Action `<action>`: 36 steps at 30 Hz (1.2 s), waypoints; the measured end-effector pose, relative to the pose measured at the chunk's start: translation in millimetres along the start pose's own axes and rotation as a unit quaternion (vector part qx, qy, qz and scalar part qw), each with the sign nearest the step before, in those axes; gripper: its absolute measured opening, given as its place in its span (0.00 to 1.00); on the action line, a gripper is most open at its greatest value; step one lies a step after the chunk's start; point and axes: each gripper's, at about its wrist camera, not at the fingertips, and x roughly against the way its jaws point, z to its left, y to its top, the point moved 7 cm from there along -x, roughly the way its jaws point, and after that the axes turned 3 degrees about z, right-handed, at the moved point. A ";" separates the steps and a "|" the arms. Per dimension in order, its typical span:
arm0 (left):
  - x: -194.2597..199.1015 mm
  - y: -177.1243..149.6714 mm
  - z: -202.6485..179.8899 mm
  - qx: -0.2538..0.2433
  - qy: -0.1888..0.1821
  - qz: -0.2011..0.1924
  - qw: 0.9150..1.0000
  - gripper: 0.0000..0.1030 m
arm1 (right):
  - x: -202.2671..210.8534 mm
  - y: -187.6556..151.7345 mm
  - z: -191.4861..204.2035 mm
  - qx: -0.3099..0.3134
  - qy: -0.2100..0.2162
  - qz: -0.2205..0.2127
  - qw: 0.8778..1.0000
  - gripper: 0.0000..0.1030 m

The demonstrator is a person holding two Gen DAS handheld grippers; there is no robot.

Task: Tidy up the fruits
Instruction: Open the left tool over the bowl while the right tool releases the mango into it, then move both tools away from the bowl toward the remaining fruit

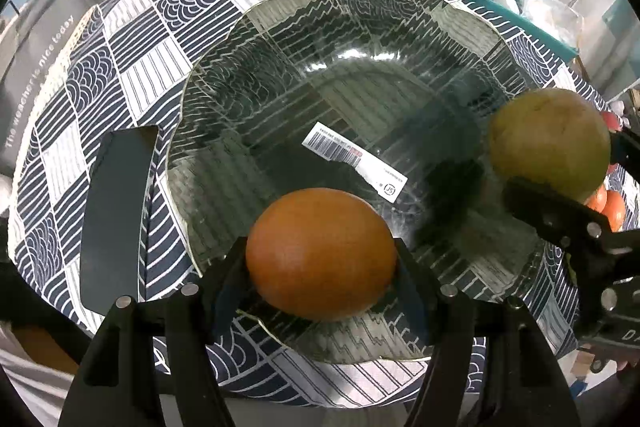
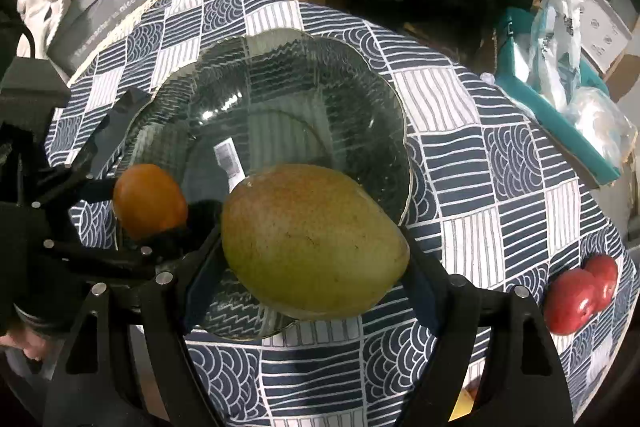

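Over the glass bowl [image 1: 224, 75] my left gripper [image 1: 322, 263] squeezes an orange fruit [image 1: 320, 253] and my right gripper [image 2: 314, 247] squeezes a green mango [image 2: 314, 241]. Nothing sits in the bowl yet, I think. Red fruits [image 2: 582, 293] wait on the cloth [image 2: 500, 187], so most work is left

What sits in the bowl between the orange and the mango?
Only a barcode sticker on the glass bowl floor, between the orange and the mango; clearest in the left wrist view.
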 end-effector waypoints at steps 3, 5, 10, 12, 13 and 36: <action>1.9 1.1 1.3 0.003 0.003 -0.004 1.000 0.76 | -5.1 -2.9 2.3 0.004 0.003 0.010 1.000 0.79; 8.9 4.7 2.1 0.001 0.013 -0.017 1.000 0.81 | -8.6 -5.3 1.3 -0.001 0.005 0.017 1.000 0.77; 18.3 6.7 2.0 -0.005 0.015 -0.029 0.999 0.82 | -9.5 -8.6 -15.0 -0.039 0.014 0.020 0.999 0.77; 20.7 7.5 0.9 -0.006 0.017 -0.032 0.999 0.82 | -8.1 -9.4 -19.9 -0.048 0.013 0.018 0.999 0.77; 21.5 8.2 -0.2 -0.007 0.018 -0.033 0.999 0.82 | -6.7 -9.6 -20.4 -0.050 0.013 0.016 0.999 0.77; 84.9 18.5 -55.0 -0.051 -0.013 -0.100 0.994 0.82 | 64.0 -17.7 -62.7 -0.096 -0.027 -0.056 0.993 0.77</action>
